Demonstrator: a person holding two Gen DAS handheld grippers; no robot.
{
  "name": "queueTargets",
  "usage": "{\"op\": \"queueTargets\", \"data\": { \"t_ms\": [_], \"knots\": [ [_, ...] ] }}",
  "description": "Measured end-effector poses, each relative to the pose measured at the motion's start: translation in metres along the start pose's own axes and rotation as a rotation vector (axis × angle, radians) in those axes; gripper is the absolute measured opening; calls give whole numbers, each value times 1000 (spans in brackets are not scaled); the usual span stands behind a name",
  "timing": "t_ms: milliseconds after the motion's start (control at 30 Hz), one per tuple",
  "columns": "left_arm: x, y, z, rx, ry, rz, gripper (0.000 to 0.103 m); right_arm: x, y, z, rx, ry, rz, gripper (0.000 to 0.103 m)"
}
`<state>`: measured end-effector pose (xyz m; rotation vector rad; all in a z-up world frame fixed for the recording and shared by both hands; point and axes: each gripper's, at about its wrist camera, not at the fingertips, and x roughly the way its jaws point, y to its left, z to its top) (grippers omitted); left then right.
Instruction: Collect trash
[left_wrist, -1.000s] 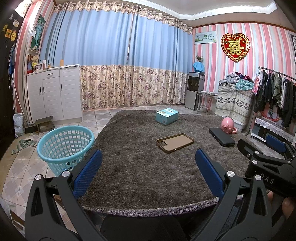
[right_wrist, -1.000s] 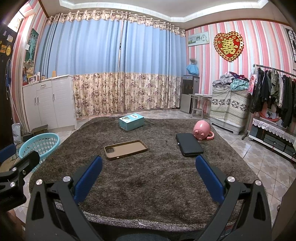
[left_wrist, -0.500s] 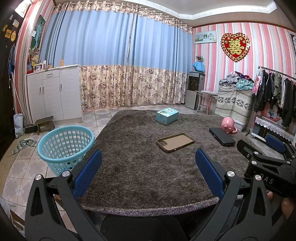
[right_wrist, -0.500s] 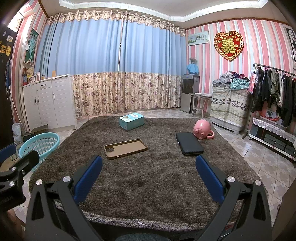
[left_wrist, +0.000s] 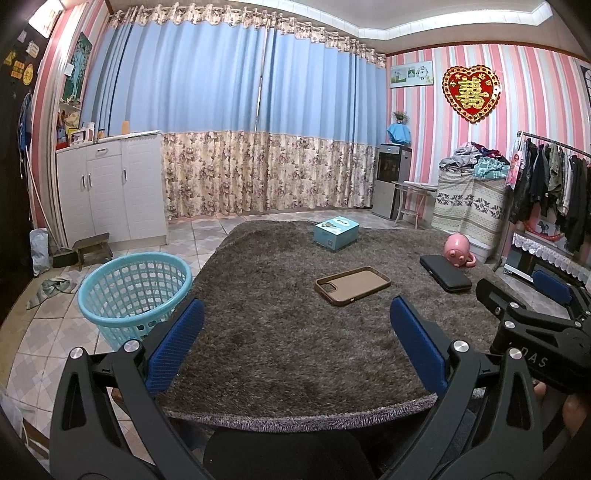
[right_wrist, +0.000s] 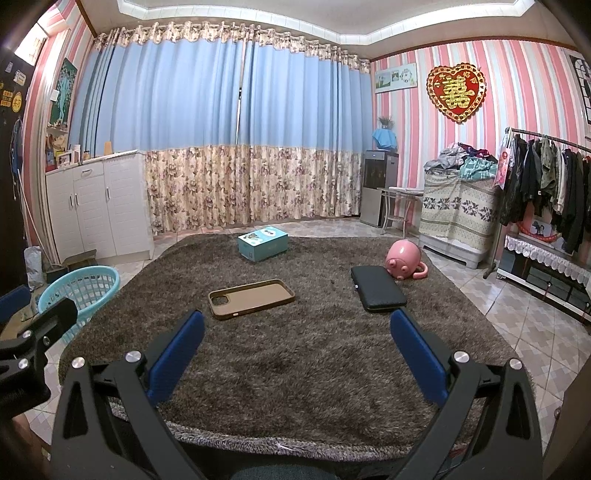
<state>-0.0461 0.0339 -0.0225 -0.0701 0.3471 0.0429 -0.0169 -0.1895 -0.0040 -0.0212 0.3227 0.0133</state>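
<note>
Brown carpet (right_wrist: 295, 350) is strewn with a phone case (right_wrist: 251, 298), light and flexible. Its near rim is best pinched. Both the left gripper (left_wrist: 295, 328) and the right gripper (right_wrist: 295, 328) are held wide, nothing between them.

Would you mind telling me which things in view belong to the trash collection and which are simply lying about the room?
Likely part of the job:
- turquoise basket, on the tiles beside the rug
- teal box, brown phone case, black case and pink pig toy, all on the rug

Just lying about:
- white cabinet
- clothes rack
- small stool
- heart wall ornament
</note>
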Motion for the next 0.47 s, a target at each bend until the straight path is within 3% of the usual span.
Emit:
{"op": "queueTargets", "data": {
  "t_ms": [467],
  "knots": [
    [0, -1, 4, -1, 4, 22, 98, -1, 1, 1, 2, -2, -3, 99]
  ]
}}
